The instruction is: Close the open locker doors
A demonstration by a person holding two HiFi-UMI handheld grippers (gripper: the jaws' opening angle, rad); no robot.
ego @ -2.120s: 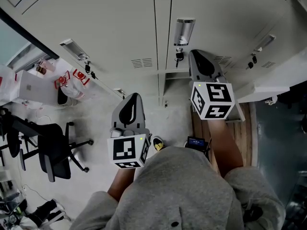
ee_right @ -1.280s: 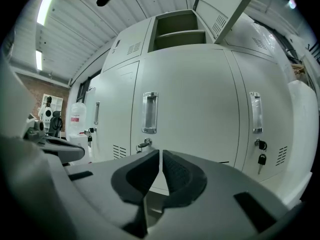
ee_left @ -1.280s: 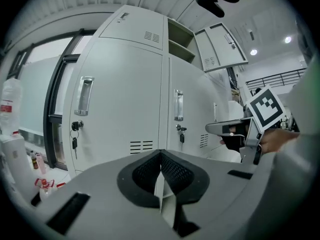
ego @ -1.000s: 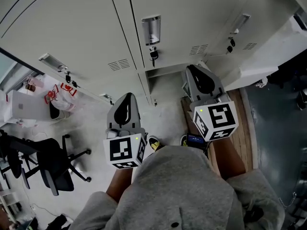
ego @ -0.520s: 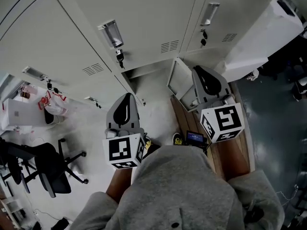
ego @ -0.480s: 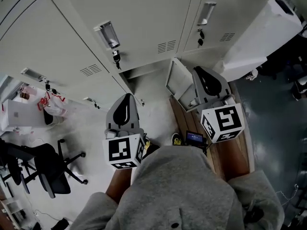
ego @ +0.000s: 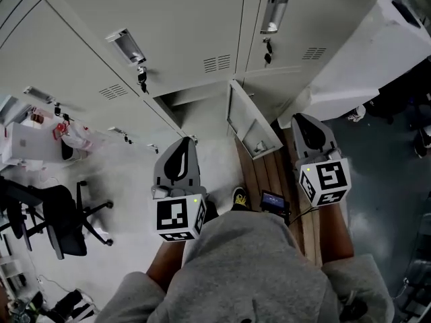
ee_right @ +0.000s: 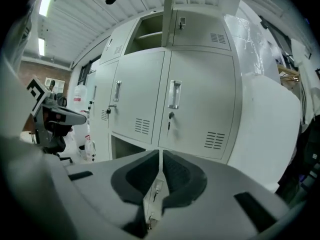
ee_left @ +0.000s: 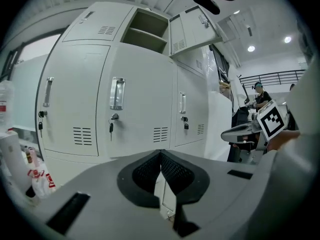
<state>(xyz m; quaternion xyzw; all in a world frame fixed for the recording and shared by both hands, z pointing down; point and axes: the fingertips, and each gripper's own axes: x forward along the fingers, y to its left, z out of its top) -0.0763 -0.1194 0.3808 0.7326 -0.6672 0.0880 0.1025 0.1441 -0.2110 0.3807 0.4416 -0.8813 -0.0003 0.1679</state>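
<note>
Lower locker door (ego: pixel 250 121), swung out from the locker bank's bottom row between our left gripper (ego: pixel 180 145) and right gripper (ego: pixel 304 120), both jaws pressed together, empty; we judge it light, stiff sheet metal, best pushed near its free edge.

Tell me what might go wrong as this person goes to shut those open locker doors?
The low open door juts out toward the person, just left of the right gripper in the head view; a careless sweep could knock or slam it. Its shut jaws give only a blunt tip for pushing, which might slip off the door's edge. An upper door also hangs open overhead, easy to bump.
</note>
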